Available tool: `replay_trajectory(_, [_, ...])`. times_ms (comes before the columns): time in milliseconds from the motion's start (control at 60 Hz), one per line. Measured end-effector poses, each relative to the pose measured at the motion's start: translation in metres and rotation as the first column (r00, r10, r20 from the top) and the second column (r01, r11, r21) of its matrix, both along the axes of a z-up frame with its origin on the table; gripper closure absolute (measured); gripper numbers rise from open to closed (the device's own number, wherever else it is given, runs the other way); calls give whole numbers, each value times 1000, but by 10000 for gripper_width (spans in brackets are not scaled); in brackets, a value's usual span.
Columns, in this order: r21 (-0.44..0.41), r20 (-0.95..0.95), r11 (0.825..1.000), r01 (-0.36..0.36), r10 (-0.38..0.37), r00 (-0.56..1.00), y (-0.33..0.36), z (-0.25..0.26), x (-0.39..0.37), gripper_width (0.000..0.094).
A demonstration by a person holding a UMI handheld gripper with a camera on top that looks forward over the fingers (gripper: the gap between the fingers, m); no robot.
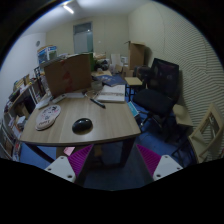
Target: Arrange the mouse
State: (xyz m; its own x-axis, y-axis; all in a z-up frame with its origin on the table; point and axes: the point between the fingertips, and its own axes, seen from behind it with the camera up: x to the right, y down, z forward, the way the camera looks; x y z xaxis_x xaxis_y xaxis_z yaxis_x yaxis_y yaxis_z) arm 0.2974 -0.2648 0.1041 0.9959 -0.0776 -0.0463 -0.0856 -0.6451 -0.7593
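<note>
**Gripper held high over an office desk, mouse well ahead of the fingers**

At the far left, a shelf unit (pixel 14 118) holds books and papers; its contents are too small to identify, and its lower part is cut off. Beside it stands the wooden desk (pixel 110 122), whose near legs run down behind the fingers. On the desk's left end lies a pale keyboard (pixel 47 117), set at an angle. Just right of it, near the front edge, rests the dark mouse (pixel 82 125), alone on bare wood and well beyond the fingertips. Behind these, a cardboard box (pixel 67 72) stands upright at the desk's back edge and hides whatever lies behind it. Toward the right end, a stack of papers (pixel 112 94) rests flat; a dark slim item lies just left of it, hard to make out. Right of the desk stands a black office chair (pixel 160 88), its base partly lost in shadow. The gripper (pixel 113 163) has its fingers spread wide, magenta pads (pixel 78 160) facing inward, with nothing between them; both hang over the floor in front of the desk.
</note>
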Motion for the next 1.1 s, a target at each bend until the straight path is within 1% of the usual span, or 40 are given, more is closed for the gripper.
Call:
replay_trajectory(167, [5,-53,998,-60,61,997,23,-18,-47,115])
replay_trajectory(283, [-41,-105,994,-104,99,990,46,-50,-88,108])
replay_trajectory(367, [-2,-102,992,-125,124,987,77,-66,-112,106])
replay_trajectory(433, [12,-86,989,-145,145,986,98,-77,-128,109])
replay_trajectory(600, [3,-65,977,-212,212,975,135,-116,-173,107])
replay_trajectory(650, [22,-23,979,-202,203,979,149,-119,-174,105])
replay_trajectory(750, [22,29,985,-173,172,985,169,-123,-173,107])
replay_trajectory(883, [37,29,989,-141,140,990,201,-122,-176,103])
replay_trajectory(1017, [73,32,990,-122,120,992,238,-120,-181,103])
replay_trajectory(1050, [80,33,990,-116,113,993,247,-120,-182,110])
replay_trajectory(1100, [95,34,990,-109,106,994,259,-120,-184,158])
